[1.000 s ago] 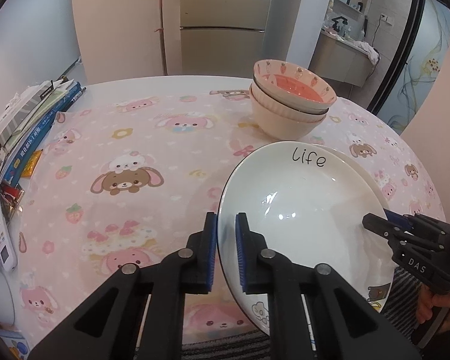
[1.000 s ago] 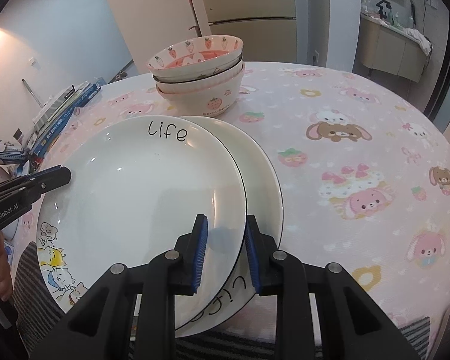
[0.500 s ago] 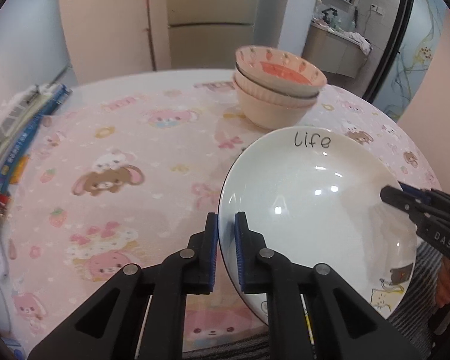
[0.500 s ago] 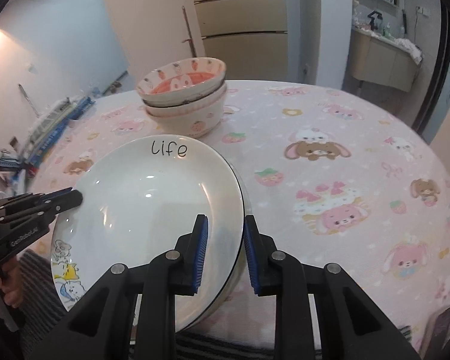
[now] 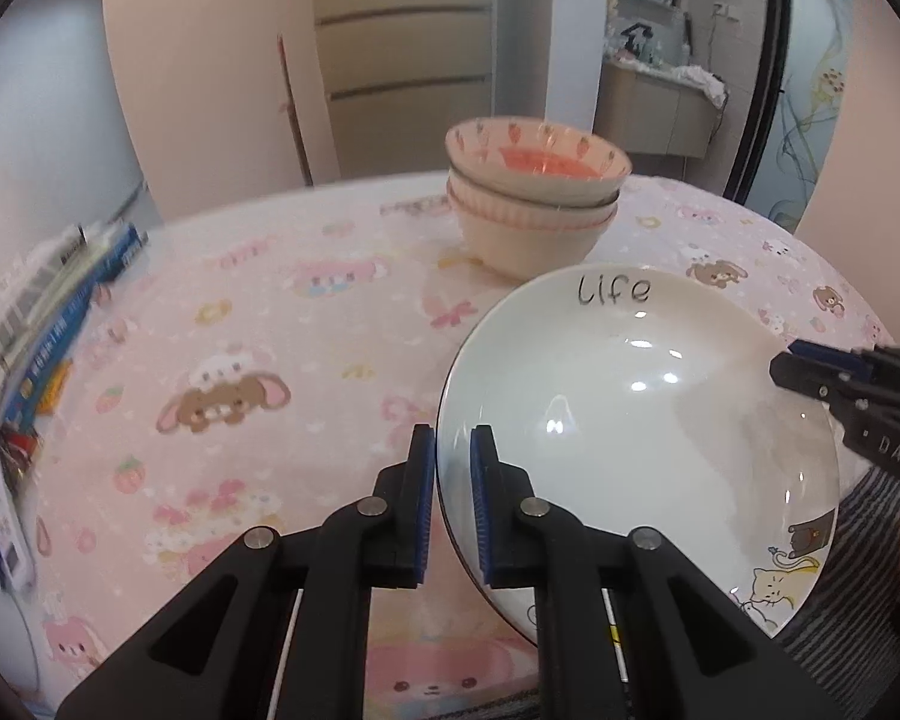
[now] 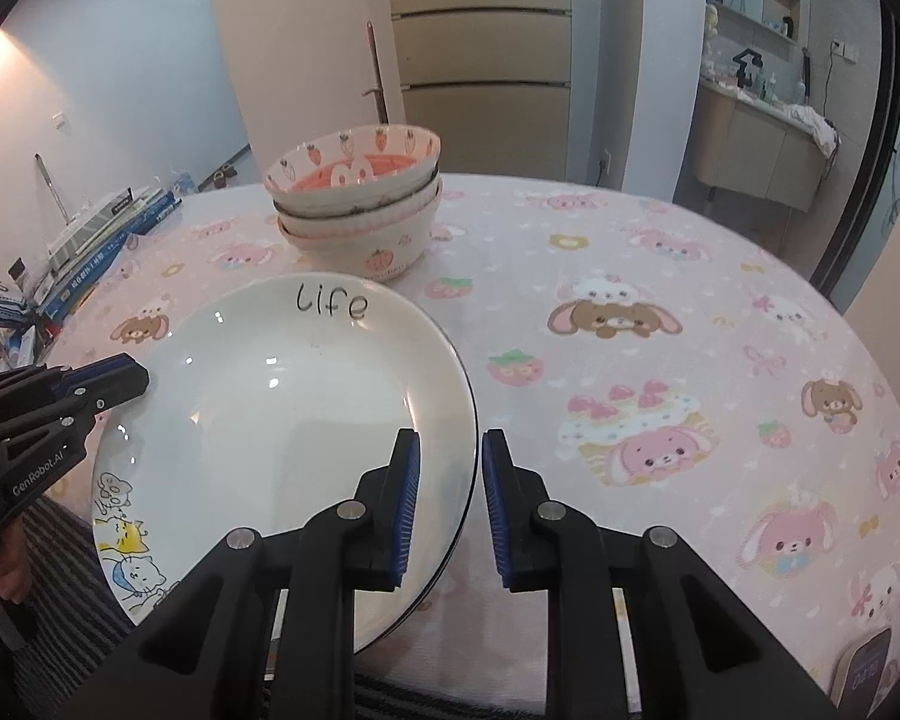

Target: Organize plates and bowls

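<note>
White plate (image 5: 630, 420) rim between left gripper (image 5: 452, 498) pads, right gripper (image 6: 450, 498) astride opposite rim

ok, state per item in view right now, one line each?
left gripper: shut on the plate's left rim
right gripper: open, jaws astride the plates' right rim
top plate: stacked on another plate, "Life" text on far side
bowls: nested stack, upright
books: piled at table's left edge

Three round ceramic bowls (image 6: 357, 204) with strawberry and carrot prints stand nested in one stack at the far middle of the pink cartoon tablecloth (image 6: 660, 324). Two white round plates (image 6: 282, 420) lettered "Life" lie stacked near. Two black grippers with blue pads: the left gripper (image 5: 452, 507) and the right gripper (image 6: 449, 504).
</note>
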A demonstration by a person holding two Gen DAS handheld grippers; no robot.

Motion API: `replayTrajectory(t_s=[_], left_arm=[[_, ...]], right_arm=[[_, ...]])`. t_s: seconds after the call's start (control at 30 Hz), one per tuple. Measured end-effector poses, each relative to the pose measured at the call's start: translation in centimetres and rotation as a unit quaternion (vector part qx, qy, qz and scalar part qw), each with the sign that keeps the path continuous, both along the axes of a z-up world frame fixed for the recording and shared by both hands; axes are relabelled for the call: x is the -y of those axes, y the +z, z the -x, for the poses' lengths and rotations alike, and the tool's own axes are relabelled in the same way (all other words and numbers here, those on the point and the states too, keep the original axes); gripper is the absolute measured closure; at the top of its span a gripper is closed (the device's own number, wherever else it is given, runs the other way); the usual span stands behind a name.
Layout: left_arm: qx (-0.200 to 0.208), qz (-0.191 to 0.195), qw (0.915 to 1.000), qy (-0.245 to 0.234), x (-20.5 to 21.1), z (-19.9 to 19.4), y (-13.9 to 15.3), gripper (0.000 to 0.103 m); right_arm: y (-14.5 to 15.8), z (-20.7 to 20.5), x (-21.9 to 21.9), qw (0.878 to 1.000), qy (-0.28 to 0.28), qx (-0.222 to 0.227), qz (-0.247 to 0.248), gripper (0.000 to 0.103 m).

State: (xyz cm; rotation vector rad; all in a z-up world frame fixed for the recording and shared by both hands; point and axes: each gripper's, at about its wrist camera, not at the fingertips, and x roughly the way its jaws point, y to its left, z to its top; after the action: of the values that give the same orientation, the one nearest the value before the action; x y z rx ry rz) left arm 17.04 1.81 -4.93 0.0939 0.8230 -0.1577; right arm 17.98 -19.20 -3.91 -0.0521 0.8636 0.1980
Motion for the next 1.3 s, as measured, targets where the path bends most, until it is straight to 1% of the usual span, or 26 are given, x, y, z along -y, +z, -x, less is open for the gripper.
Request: replayTrajectory(t_s=[0.1,0.17,0.2,0.23,0.27,0.3,0.33,0.4,0.47,0.53,0.57,0.6,0.63,0.7,0.73,0.8,0.87,0.9,0.97,1.07,1.1,1.17,1.27,1.3], left_arm=[[0.045,0.005,0.9989,-0.013,0.3,1.2,1.7,0.093],[0.077,0.008,0.9969,-0.015,0.4,2.0,3.0,0.091],[0.097,0.007,0.9952,-0.016,0.5,2.6,3.8,0.085],[0.116,0.006,0.9931,-0.018,0.7,3.2,4.6,0.071],[0.134,0.006,0.9908,-0.018,0.7,3.7,5.3,0.062],[0.153,0.007,0.988,-0.018,0.8,4.2,6.0,0.047],[0.171,0.006,0.9851,-0.019,0.9,4.8,6.7,0.039],[0.181,0.001,0.9832,-0.021,1.3,5.4,7.7,0.035],[0.199,0.008,0.9797,-0.022,1.4,6.2,8.7,0.033],[0.223,0.011,0.9746,-0.015,1.4,7.1,9.6,0.022],[0.236,0.017,0.9715,-0.013,1.3,7.6,10.0,0.02],[0.249,0.023,0.9681,-0.011,1.1,8.2,10.4,0.013],[0.264,0.028,0.9642,-0.007,1.0,8.8,11.0,0.007],[0.289,0.037,0.9567,-0.002,0.8,9.8,11.9,0.004],[0.3,0.042,0.9531,-0.004,0.7,10.3,12.3,0.0],[0.319,0.043,0.9467,-0.006,0.7,11.1,13.0,0.0],[0.34,0.042,0.9394,-0.008,0.8,12.1,13.7,0.0],[0.351,0.045,0.9352,-0.013,0.9,12.5,14.0,0.0],[0.373,0.056,0.9257,-0.03,0.9,13.4,14.3,0.0],[0.389,0.065,0.9188,-0.017,0.8,14.1,14.6,0.0],[0.392,0.07,0.917,-0.016,0.8,14.3,14.5,0.0],[0.405,0.076,0.9112,-0.01,0.7,14.6,14.3,0.0],[0.425,0.063,0.9029,0.0,1.0,15.1,13.6,0.0],[0.427,0.057,0.9025,0.002,1.2,15.2,13.1,0.0]], right_arm=[[0.9,0.5,0.0,1.0,0.0,0.026,0.014,0.08],[1.7,0.9,0.2,0.999,-0.001,0.044,0.01,0.08],[2.2,1.2,0.4,0.999,-0.002,0.054,0.004,0.08],[2.6,1.4,0.6,0.998,-0.004,0.062,-0.001,0.08],[3.0,1.6,0.7,0.998,-0.005,0.07,-0.004,0.08],[3.5,1.9,0.9,0.997,-0.007,0.08,-0.008,0.08],[4.1,2.2,1.0,0.996,-0.009,0.091,-0.009,0.08],[5.1,2.8,1.1,0.994,-0.018,0.111,-0.006,0.08],[6.1,3.4,1.3,0.992,-0.026,0.124,-0.01,0.079],[7.2,4.0,1.5,0.99,-0.028,0.14,-0.018,0.068],[7.9,4.5,1.7,0.987,-0.031,0.154,-0.022,0.045],[8.4,5.0,1.9,0.985,-0.034,0.168,-0.028,0.02],[9.0,5.5,2.1,0.982,-0.037,0.184,-0.034,0.013],[10.0,6.6,2.3,0.973,-0.044,0.224,-0.036,0.012],[10.3,7.1,2.2,0.97,-0.046,0.237,-0.027,0.012],[11.1,7.6,2.0,0.967,-0.045,0.252,0.0,0.012],[11.6,8.2,1.9,0.964,-0.042,0.264,0.0,0.012],[11.9,8.7,2.1,0.96,-0.041,0.277,-0.007,0.01],[12.3,9.5,2.2,0.954,-0.038,0.298,-0.016,0.0],[12.8,10.8,2.4,0.942,-0.038,0.333,-0.022,0.0],[12.8,11.2,2.3,0.938,-0.037,0.344,-0.016,0.0],[12.7,11.5,2.0,0.935,-0.032,0.354,-0.003,0.0],[12.0,12.1,1.6,0.928,-0.027,0.371,-0.001,0.0],[11.6,12.2,1.6,0.927,-0.027,0.375,-0.002,0.0]])
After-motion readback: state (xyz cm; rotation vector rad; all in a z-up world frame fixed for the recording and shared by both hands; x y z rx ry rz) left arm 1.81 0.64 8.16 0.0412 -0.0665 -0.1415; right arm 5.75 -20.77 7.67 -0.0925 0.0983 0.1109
